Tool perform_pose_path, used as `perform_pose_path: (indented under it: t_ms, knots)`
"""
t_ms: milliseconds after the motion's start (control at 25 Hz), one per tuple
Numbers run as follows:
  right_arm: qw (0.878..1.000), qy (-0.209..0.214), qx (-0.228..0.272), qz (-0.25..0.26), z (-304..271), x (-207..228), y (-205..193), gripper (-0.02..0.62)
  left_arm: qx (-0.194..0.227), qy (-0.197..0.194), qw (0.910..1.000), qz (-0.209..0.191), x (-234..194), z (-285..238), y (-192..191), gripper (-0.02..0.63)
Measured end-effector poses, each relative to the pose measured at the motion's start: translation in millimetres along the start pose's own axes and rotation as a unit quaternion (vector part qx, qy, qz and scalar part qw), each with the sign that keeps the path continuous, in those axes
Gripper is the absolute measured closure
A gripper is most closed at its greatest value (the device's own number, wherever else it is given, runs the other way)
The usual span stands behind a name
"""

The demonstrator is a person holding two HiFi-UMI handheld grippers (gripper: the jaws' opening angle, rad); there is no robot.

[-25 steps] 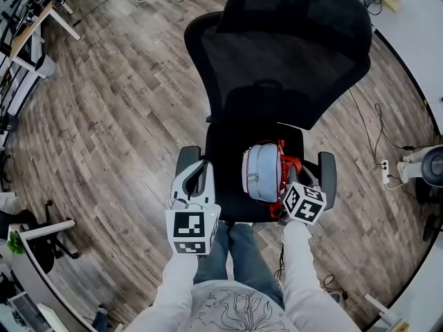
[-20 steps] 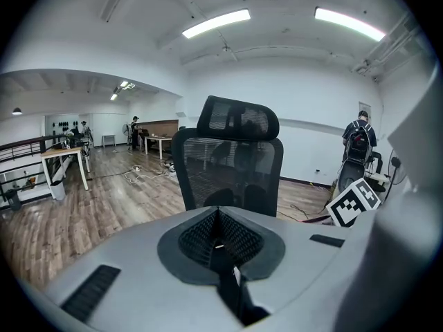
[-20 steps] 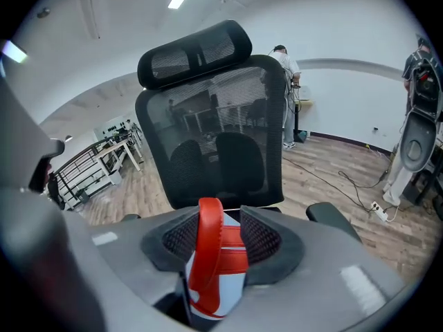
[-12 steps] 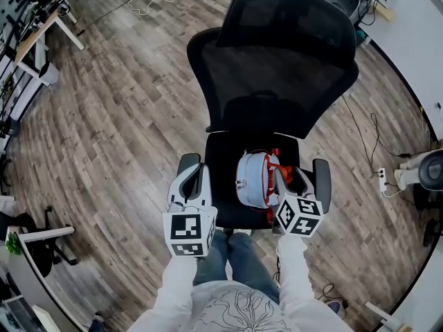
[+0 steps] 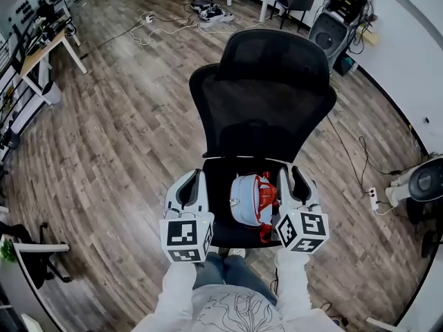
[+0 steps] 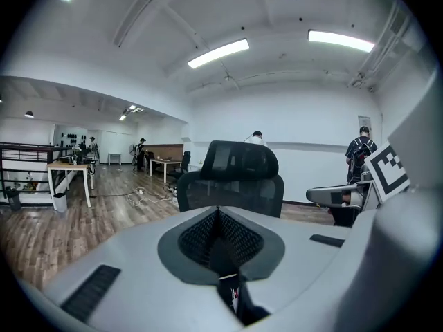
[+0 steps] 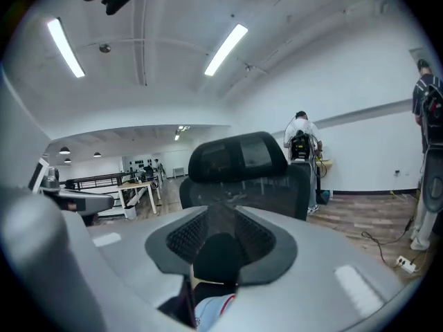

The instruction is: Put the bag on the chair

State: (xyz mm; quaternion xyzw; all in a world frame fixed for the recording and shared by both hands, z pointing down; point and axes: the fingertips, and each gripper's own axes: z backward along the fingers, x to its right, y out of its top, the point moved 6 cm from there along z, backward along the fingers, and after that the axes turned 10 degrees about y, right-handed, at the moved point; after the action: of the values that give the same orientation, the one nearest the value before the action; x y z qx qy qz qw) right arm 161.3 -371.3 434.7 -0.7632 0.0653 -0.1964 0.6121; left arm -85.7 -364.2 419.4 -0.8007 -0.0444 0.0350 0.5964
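One bag point(image 5: 248, 199), pale blue with red straps, lies on the black seat of the office chair point(image 5: 263, 109), a little right of the seat's middle and nearer its front edge than the backrest. It rests on the cushion on its own, and nothing grips it.

Just right of the bag, and apart from it, the right gripper point(image 5: 296, 182) hovers over the right armrest. Its jaws are closing with a gap between the pads and nothing caught in it. Its own view shows only a corner of the bag low down, beyond the pads. Over the left armrest, well clear of the bag, the left gripper point(image 5: 190, 185) has its jaws together on nothing.

Around the chair is bare wooden floor point(image 5: 118, 130), with desks and cables farther off.

By my reading the placing is done, since the bag sits where the task wants it and both grippers are free. At most, drawing the grippers back from the chair is left.
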Motion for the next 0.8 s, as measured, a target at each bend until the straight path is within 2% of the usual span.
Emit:
perform_pose_path:
  t_ms: [160,360,480,800]
  knots:
    - [0.998,0.002,0.042,0.039,14,-17,39,0.518,0.034,-0.003,0.9994,0.003,0,10,27,0.6]
    - [0.995,0.002,0.079,0.064,28,-32,73,0.52,0.078,-0.006,0.9969,0.005,0,28,63,0.6]
    - [0.993,-0.001,0.094,0.074,36,-38,83,0.549,0.099,-0.008,0.9951,0.003,-1,39,78,0.6]
    - [0.99,-0.004,0.114,0.084,52,-50,97,0.568,0.127,-0.004,0.9919,0.0,-5,62,95,0.6]
